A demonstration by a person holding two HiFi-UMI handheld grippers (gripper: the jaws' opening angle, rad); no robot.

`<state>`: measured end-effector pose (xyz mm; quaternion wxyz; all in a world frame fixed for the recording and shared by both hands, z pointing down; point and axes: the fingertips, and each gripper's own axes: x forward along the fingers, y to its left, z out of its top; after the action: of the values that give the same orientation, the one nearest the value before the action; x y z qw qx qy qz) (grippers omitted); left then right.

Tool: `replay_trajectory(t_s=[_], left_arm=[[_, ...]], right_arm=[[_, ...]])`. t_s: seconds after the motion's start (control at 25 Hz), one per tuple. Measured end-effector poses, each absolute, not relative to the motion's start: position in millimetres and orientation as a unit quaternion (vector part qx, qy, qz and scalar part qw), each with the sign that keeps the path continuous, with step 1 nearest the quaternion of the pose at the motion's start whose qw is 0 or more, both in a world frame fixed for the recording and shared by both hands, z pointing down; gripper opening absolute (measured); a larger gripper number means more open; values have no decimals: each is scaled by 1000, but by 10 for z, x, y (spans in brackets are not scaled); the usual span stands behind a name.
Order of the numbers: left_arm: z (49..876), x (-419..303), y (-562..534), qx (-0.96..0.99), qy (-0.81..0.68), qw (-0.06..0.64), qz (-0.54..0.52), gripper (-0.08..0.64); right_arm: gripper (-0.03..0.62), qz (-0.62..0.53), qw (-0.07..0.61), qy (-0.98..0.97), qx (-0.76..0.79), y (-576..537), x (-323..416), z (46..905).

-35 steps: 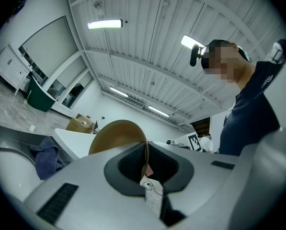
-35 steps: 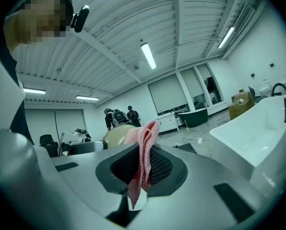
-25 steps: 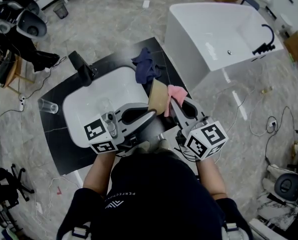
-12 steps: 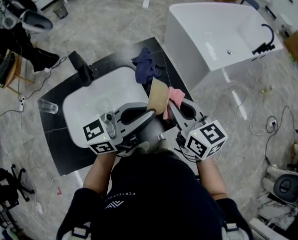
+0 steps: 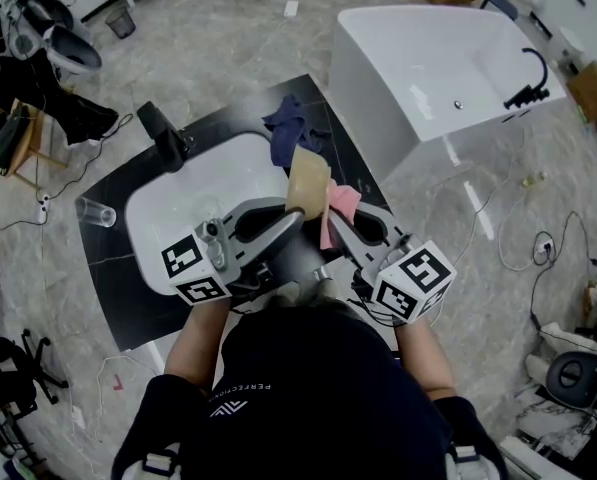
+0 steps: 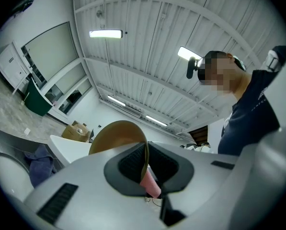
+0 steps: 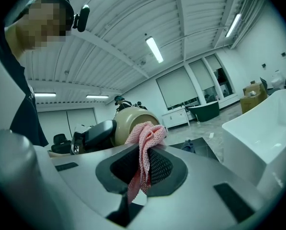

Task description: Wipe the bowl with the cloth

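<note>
A tan bowl (image 5: 308, 183) is held on edge over the sink, with my left gripper (image 5: 296, 216) shut on its rim. In the left gripper view the bowl's rim (image 6: 116, 135) runs between the jaws of the left gripper (image 6: 145, 150). A pink cloth (image 5: 340, 206) lies bunched against the bowl's right side, with my right gripper (image 5: 333, 220) shut on it. In the right gripper view the pink cloth (image 7: 145, 143) sticks out of the right gripper (image 7: 142, 157) and touches the bowl (image 7: 133, 121). The left gripper's body (image 7: 92, 133) shows beside it.
A white sink (image 5: 178, 208) is set in a black counter (image 5: 128, 298) with a black faucet (image 5: 163, 133) at its far side. A dark blue cloth (image 5: 288, 128) lies behind the sink, and a glass (image 5: 96, 211) stands at its left. A white bathtub (image 5: 428, 68) stands to the right.
The bowl and both grippers have shifted slightly left and away in the head view. The pink cloth has slid a little lower along the bowl's side.
</note>
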<state>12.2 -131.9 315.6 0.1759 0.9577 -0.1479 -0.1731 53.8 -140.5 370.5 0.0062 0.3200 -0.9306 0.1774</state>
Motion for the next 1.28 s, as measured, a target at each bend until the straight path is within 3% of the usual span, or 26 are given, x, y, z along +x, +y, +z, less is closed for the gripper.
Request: replay_trajectory(t_s=[1.28], left_arm=[[3275, 154, -1195, 968, -113, 177, -141, 20]], right_arm=[[49, 165, 8, -916, 367, -1506, 687, 3702]])
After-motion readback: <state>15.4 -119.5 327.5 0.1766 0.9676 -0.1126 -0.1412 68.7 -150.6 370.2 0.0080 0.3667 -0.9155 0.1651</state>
